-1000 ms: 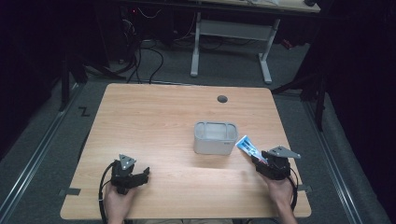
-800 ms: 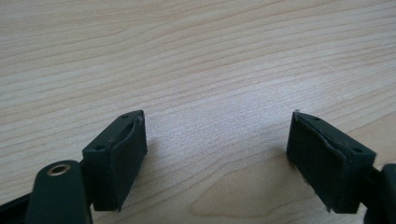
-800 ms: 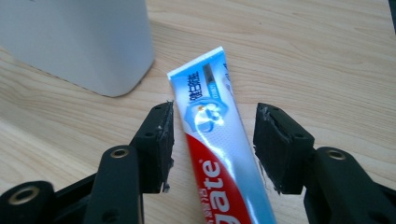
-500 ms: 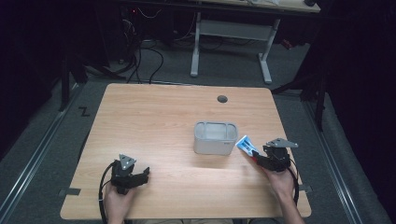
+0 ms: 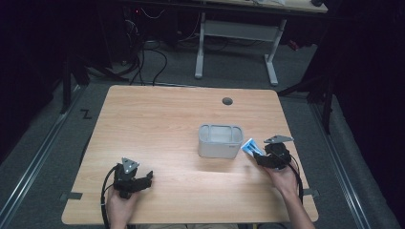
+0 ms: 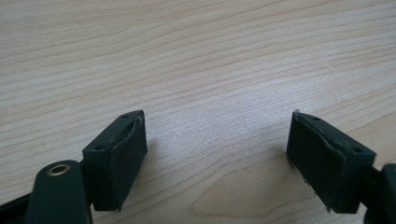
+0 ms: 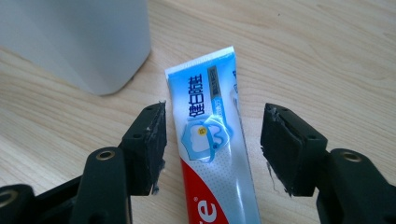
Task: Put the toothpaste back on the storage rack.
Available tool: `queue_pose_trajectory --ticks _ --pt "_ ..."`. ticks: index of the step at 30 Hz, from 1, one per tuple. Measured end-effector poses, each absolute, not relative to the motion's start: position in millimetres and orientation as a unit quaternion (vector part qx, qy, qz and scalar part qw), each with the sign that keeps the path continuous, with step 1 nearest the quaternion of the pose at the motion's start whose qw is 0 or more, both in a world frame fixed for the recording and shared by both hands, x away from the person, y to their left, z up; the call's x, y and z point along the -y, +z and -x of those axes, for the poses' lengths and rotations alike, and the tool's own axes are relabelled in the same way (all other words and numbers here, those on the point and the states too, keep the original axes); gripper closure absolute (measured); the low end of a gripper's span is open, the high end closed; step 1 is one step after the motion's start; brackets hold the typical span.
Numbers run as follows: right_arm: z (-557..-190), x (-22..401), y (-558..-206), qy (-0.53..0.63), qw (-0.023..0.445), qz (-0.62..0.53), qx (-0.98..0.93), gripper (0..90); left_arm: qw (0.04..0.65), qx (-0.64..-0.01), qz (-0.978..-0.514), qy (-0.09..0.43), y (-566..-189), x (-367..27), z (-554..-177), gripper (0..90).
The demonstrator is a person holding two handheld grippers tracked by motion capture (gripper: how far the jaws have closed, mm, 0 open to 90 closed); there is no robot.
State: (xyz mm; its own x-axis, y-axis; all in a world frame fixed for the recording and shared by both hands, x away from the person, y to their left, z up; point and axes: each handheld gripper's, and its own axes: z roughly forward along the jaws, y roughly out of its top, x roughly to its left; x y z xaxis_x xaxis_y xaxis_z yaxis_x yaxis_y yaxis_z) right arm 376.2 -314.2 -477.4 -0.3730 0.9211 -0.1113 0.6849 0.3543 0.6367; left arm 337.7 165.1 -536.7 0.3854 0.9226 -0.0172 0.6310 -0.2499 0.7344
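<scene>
toothpaste tube (image 7: 210, 140) lies flat on the wooden table (image 5: 157, 124), just right of the grey rectangular container (image 5: 220, 140), crimped end toward the container's near right corner and close to it, not clearly touching. tube print: blue and white upper section with a tooth graphic, red band lower down; in the high view it shows as a small blue-white sliver (image 5: 249, 146) between the container and the right gripper (image 5: 261, 158). in the right gripper view the right gripper (image 7: 212, 149) has its jaws spread wide, one on each side of the tube, with a gap between each pad and the tube; nothing is gripped. compared with the frame one second ago, the right hand (image 5: 282, 177) and its gripper have moved left and forward toward the container, and the jaws now straddle the tube where before they sat at its outer end; the tube looks to be in the same spot. left gripper (image 5: 143, 180) rests at the near left part of the table, held by the left hand (image 5: 119, 206), position unchanged from the earlier frames. in the left gripper view its jaws (image 6: 217, 161) stand well apart over bare wood grain. a small dark round grommet (image 5: 227, 101) sits in the table's far edge region, well apart from the container.
</scene>
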Motion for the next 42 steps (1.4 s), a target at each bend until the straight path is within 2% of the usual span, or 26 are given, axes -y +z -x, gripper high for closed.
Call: queue_pose_trajectory --ticks 15,42 --pt "-388.4 304.4 -492.1 0.203 0.227 -0.5 -0.811 40.1 0.338 -0.51 -0.761 0.216 -536.7 -165.0 -337.7 20.6" --pt "-402.7 305.8 -501.4 0.182 0.191 -0.51 -0.819 45.4 0.338 -0.511 -0.761 0.216 -536.8 -165.0 -337.7 20.6"
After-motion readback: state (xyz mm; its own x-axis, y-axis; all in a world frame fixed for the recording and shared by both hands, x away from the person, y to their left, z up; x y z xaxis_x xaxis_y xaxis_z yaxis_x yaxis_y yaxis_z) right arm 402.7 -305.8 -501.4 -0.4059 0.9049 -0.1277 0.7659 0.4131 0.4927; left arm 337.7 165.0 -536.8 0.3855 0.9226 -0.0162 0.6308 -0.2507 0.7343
